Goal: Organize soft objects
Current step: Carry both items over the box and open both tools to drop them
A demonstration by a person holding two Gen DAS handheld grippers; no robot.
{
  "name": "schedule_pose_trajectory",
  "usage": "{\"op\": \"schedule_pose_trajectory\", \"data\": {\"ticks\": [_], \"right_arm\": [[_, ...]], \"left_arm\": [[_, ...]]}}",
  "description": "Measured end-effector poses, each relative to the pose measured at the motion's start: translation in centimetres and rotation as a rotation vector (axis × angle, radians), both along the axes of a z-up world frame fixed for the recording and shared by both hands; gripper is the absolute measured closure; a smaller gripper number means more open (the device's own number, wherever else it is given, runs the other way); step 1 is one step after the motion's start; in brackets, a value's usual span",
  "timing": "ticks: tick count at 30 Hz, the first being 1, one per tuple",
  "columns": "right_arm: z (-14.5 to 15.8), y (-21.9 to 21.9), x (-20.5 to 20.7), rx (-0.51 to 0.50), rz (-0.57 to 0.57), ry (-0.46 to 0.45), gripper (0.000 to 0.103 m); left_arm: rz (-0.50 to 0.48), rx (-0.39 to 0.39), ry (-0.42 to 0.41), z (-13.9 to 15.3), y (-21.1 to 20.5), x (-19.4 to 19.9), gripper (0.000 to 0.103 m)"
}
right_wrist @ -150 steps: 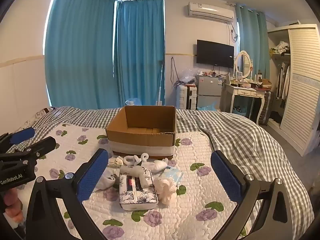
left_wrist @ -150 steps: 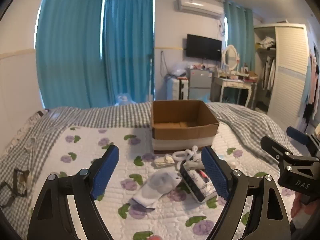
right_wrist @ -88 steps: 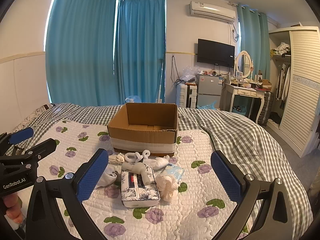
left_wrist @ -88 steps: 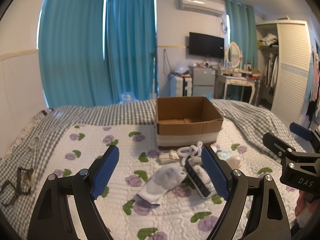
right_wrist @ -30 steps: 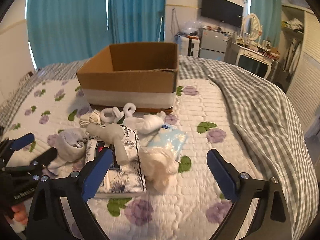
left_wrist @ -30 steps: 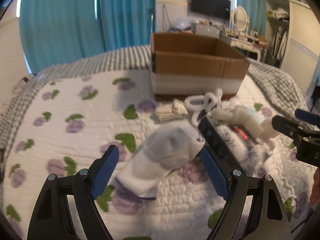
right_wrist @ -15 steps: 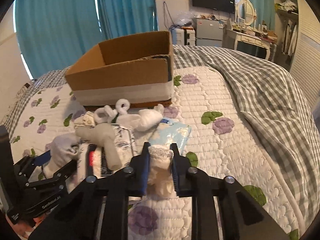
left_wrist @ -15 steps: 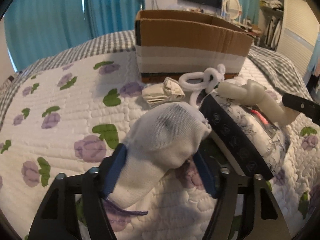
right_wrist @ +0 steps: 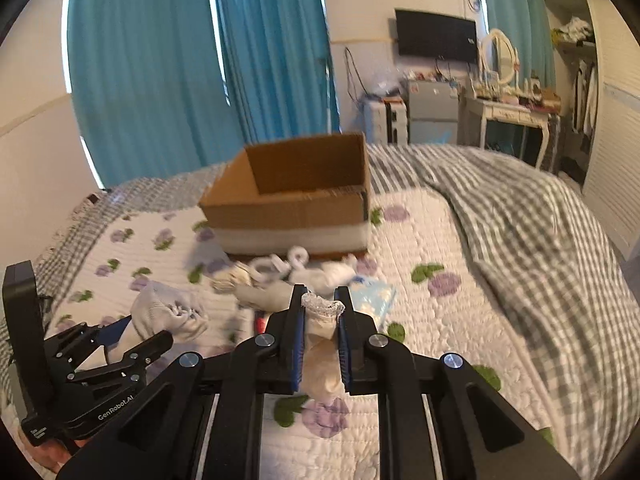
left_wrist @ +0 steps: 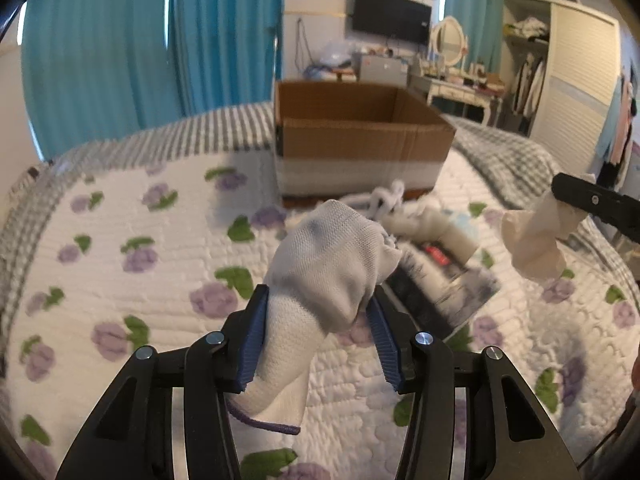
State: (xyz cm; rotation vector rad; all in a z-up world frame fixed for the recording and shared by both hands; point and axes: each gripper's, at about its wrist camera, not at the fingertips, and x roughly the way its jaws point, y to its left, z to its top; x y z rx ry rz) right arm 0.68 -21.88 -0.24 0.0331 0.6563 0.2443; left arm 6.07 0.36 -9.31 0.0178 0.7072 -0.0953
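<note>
My left tongs (left_wrist: 316, 336) had just clamped the white knitted sock (left_wrist: 328, 264), and my right tongs (right_wrist: 320, 320) the cream lace-trimmed sock (right_wrist: 322, 320), both lifted off the bed. The open brown cardboard box (left_wrist: 360, 140) sat ahead of both, ready for dropping.

— How is the light?
— Soft daylight glows through the curtains (left_wrist: 152, 40); the room is evenly bright, with faint shadows on the quilt (left_wrist: 120, 240).
— Sharp?
— Only up close. The sock (left_wrist: 332, 256) shows its knit clearly, but the box (right_wrist: 292, 196) and the quilt are smeared by motion blur.
— Edges?
— Strong fisheye bending, black corners.
</note>
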Motion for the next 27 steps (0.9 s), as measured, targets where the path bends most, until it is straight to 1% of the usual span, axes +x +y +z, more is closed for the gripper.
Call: {"op": "schedule_pose_trajectory", "data": {"ticks": [2,5,9,10,12,14,17,19,21,23,24,26,27], "right_arm": [[1.5,0.2,-0.5,-0.002,0.007,-0.034,0.089],[3.7,0.3,-0.5,0.018,0.028,-0.072,0.089],[7.3,0.9,0.4,0.047,0.084,-0.134,0.089],[8.7,1.3,0.7,0.041,0.104,-0.165,0.089],[10.5,1.7,1.2,0.029,0.127,-0.204,0.089],[12.2,2.2,2.6,0.019,0.153,-0.236,0.089],[13.6,2.9,5.4,0.024,0.173,-0.265,0.089],[13.7,3.5,7.8,0.020,0.180,-0.263,0.089],[13.0,4.2,10.7,0.006,0.188,-0.249,0.089],[11.3,4.9,14.2,0.005,0.196,-0.211,0.089],[10.3,5.1,16.0,0.009,0.199,-0.185,0.089],[8.0,5.2,19.0,0.010,0.186,-0.137,0.089],[7.3,5.1,19.9,0.009,0.183,-0.123,0.089]], "left_arm": [[-0.007,0.018,-0.034,1.6,-0.1,-0.5,0.055],[-0.020,-0.004,-0.070,4.0,0.2,-0.7,0.055],[-0.007,0.034,-0.132,7.7,-0.2,0.0,0.055],[-0.012,0.034,-0.151,8.6,-0.4,0.4,0.055],[-0.022,0.026,-0.174,10.0,-0.6,1.4,0.055],[-0.028,0.005,-0.193,11.4,-0.8,3.0,0.055],[-0.036,-0.019,-0.202,12.6,-0.9,5.5,0.055],[-0.037,-0.004,-0.209,12.9,-1.3,7.9,0.055],[-0.036,0.026,-0.204,12.6,-1.8,10.7,0.055],[-0.034,0.039,-0.189,11.9,-1.9,12.8,0.055],[-0.032,0.041,-0.171,11.2,-2.0,14.5,0.055],[-0.025,0.046,-0.143,9.9,-2.0,16.6,0.055],[-0.025,0.053,-0.129,8.9,-2.0,18.1,0.055]]}}
